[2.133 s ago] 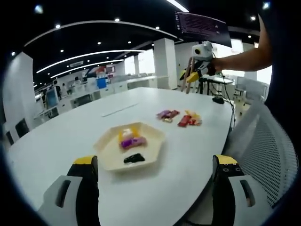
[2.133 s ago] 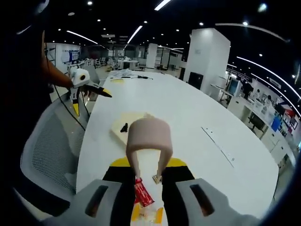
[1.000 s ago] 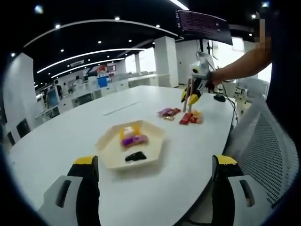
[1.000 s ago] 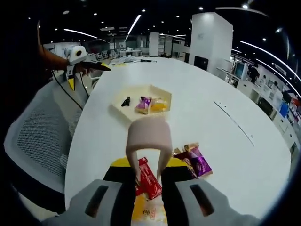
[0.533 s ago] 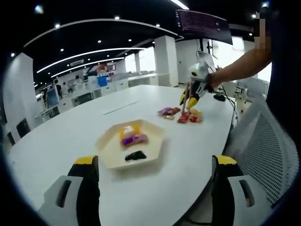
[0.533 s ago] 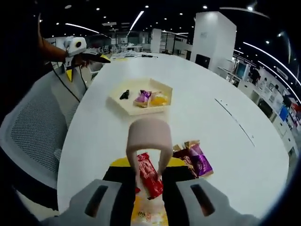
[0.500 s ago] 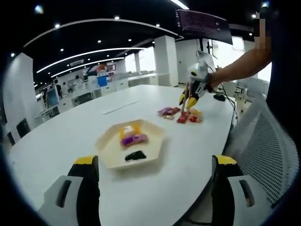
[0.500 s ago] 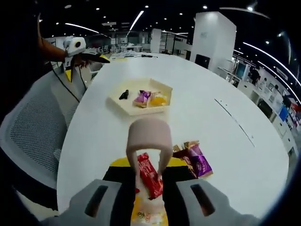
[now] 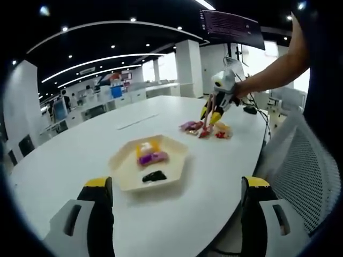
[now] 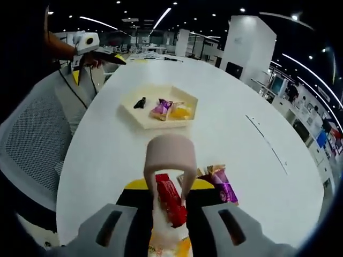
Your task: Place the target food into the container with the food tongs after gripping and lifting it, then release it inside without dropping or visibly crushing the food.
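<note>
My right gripper (image 10: 170, 206) is shut on beige food tongs (image 10: 170, 152). The tong arms straddle a red snack packet (image 10: 171, 199); I cannot tell whether it is off the table. In the left gripper view the right gripper (image 9: 216, 101) points the tongs down at the red packet (image 9: 204, 132). A cream hexagonal tray (image 9: 124, 172) holds a yellow, a purple and a black item; it lies farther up the table in the right gripper view (image 10: 140, 119). My left gripper (image 9: 177, 187) hangs open over the near table edge, nothing between its jaws.
A purple packet (image 10: 221, 182) and a yellow one (image 10: 172, 247) lie beside the red packet. The left gripper (image 10: 89, 44) shows at the far table edge. A mesh office chair (image 9: 305, 176) stands beside the white table (image 9: 69, 155). Desks and pillars are behind.
The right gripper has come down over the loose packets, and the tong arms now enclose the red packet. The left gripper and the tray have not moved.
</note>
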